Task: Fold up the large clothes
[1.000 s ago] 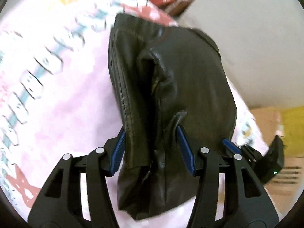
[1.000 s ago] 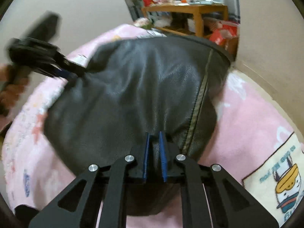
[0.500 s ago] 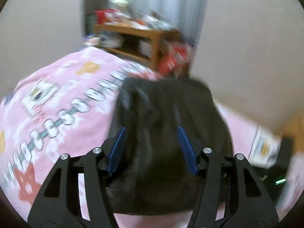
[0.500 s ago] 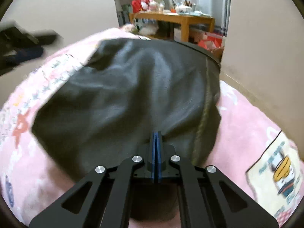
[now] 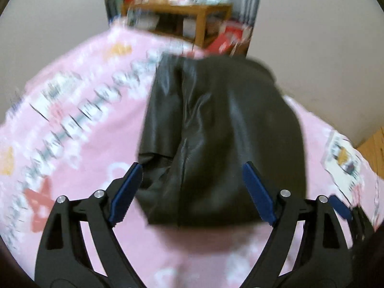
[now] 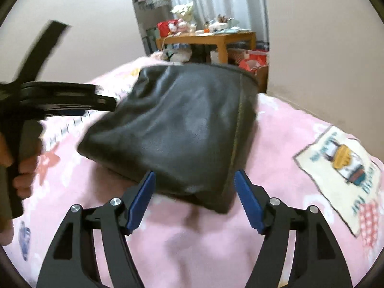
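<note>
A black leather garment [image 5: 216,132] lies folded in a thick bundle on the pink blanket [image 5: 72,124]. My left gripper [image 5: 192,189] hovers just short of its near edge. Its jaws are opening wide, and the blue pads [image 5: 126,192] stand clear of the leather. In the right wrist view the same garment [image 6: 182,129] lies ahead of my right gripper [image 6: 195,200]. Those jaws are also opening, and the bundle's near corner sits loose between the pads without being pressed. The left gripper [image 6: 72,98] shows at the left, held by a hand [image 6: 24,168].
The pink blanket [image 6: 300,144] carries cartoon patches [image 6: 343,165] and covers a rounded bed. Behind it stands a wooden table [image 6: 216,38] piled with clutter, with red boxes [image 6: 254,60] beneath. Pale walls close in on both sides. A strip of wooden floor [image 5: 374,144] shows at the right.
The right gripper was shut on the garment's edge; it has let go and drawn back. The left jaws have spread wider and pulled back. The garment now rests folded on the blanket.
</note>
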The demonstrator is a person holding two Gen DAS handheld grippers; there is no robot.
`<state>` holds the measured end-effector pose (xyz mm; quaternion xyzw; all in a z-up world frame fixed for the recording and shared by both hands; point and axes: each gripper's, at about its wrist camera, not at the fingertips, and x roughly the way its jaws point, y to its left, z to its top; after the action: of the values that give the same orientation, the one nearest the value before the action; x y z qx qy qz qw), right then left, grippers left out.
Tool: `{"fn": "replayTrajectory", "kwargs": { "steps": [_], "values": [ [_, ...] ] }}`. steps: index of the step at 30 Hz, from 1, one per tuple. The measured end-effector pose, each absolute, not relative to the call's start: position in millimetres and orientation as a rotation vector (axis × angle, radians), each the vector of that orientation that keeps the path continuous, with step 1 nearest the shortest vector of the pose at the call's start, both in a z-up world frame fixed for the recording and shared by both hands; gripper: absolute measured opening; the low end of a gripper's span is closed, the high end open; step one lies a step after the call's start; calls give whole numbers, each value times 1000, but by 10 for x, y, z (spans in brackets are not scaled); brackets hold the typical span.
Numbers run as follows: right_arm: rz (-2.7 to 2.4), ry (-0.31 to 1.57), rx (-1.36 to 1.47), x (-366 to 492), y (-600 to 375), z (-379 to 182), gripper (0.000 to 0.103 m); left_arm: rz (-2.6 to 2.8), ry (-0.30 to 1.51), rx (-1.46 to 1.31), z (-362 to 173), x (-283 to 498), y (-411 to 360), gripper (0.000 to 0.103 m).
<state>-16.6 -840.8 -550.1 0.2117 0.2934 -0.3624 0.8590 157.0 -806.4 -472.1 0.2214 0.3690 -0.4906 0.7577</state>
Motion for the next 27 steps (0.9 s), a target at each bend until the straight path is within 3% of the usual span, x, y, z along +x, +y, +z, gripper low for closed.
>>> {"fn": "replayTrajectory", "kwargs": {
  "steps": [2, 5, 7, 12, 17, 27],
  "values": [
    [-799, 571, 440, -305, -8276, -5211, 72, -1079, 745, 477, -4443, 1427, -7806, 86],
    [-835, 517, 403, -507, -8016, -4721, 89, -1068, 662, 469, -3977, 1128, -7336, 89],
    [-894, 510, 330, -580, -7834, -4405, 95, -1045, 639, 473, -3793, 1036, -7122, 97],
    [-1031, 523, 179, -819, -7249, -3795, 95, -1083, 570, 502, -3439, 686, -6566, 97],
    [-1024, 534, 217, -1089, -6802, -3439, 95, -1106, 671, 452, -3257, 597, -6132, 97],
    [-1017, 602, 233, -1131, -6419, -3132, 95, -1058, 615, 539, -3125, 362, -5815, 97]
  ]
}}
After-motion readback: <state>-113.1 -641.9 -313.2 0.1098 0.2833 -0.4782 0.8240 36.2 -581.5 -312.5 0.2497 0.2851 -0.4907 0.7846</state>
